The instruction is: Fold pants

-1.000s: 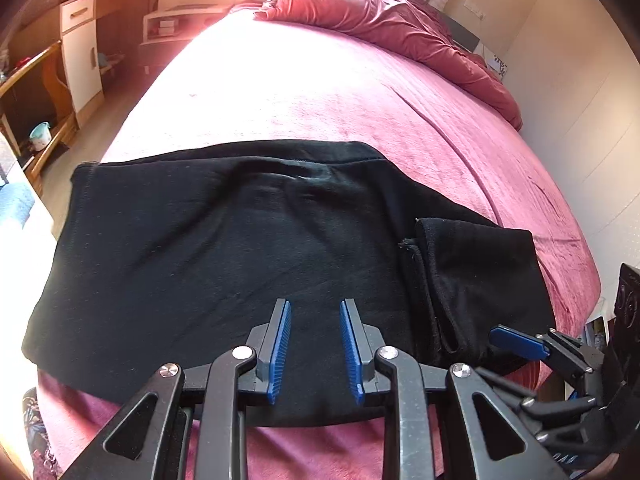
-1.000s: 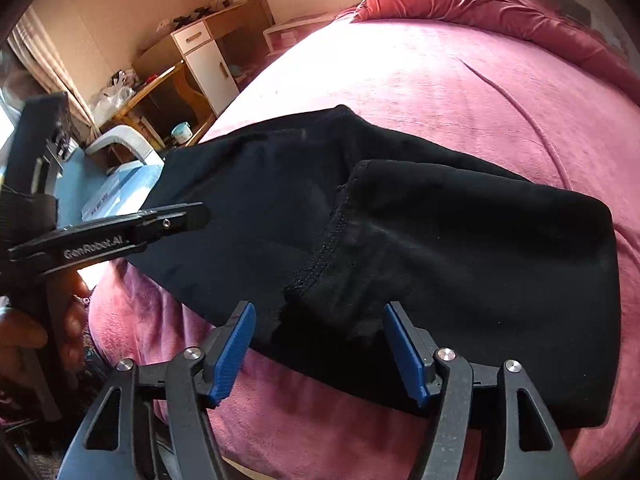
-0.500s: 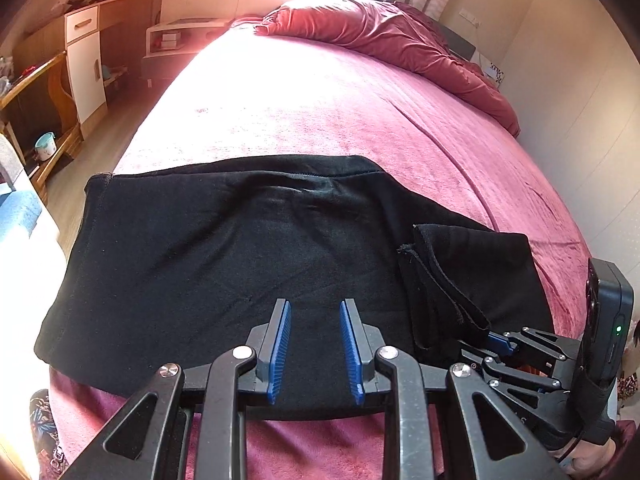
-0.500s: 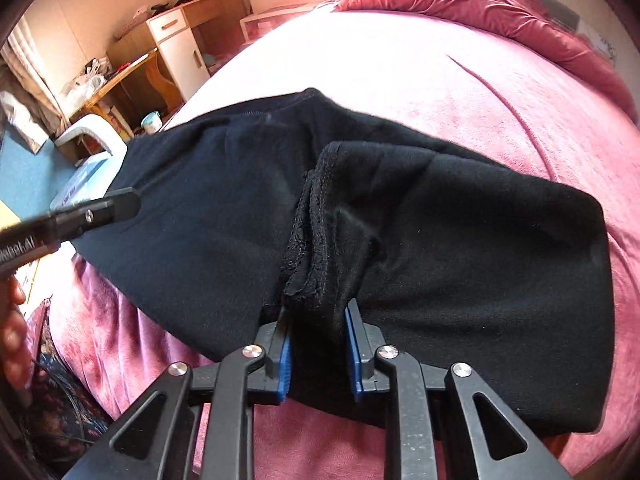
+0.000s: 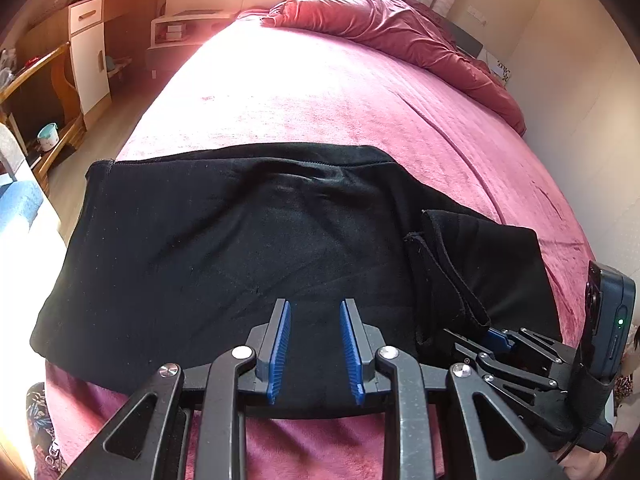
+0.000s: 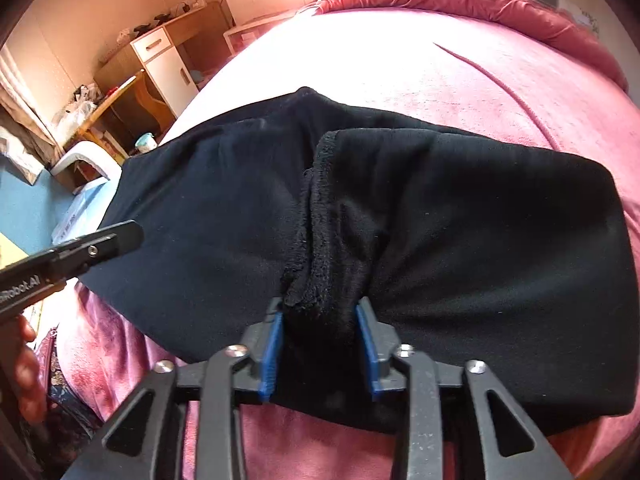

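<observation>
The pants (image 5: 224, 248) lay across the near end of the bed (image 5: 320, 100), a folded-over part on top at the right. A heaped blanket (image 5: 400, 36) lay at the far end. A desk (image 5: 44, 92) and cabinet (image 5: 90, 52) stood left of the bed, a low shelf (image 5: 188, 28) beyond them.

Only readable thing I can spot is white lettering on the black arm of the left gripper (image 6: 96, 246) where it pokes in at the left edge of the right wrist view: it reads "Robot.AI", with the start cut off by the frame. Nothing else carries text I can make out
</observation>
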